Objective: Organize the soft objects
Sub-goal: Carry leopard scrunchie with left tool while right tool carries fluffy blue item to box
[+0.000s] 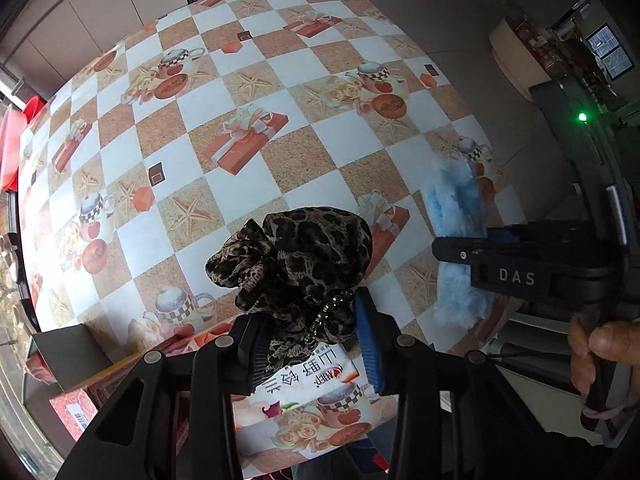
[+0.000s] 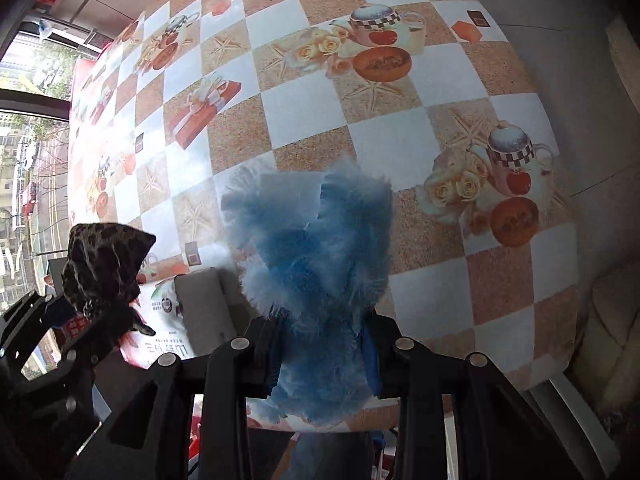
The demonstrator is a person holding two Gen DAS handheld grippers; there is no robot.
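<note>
Soft things were both in our grip, held over the table (image 1: 248,92): left gripper (image 1: 308,344) clamped on the leopard cloth (image 1: 296,256), right gripper (image 2: 324,344) clamped on the blue fluffy cloth (image 2: 316,240). We judged this the carry step, w/ placing next; that calls for picking a spot and lowering before letting go. Left view showed the right gripper from the side, w/ blue fluff hanging above & below it, plus boxes (image 1: 76,408) at the near edge. Right view showed the window (image 2: 24,184) & the fluff's split top.
</note>
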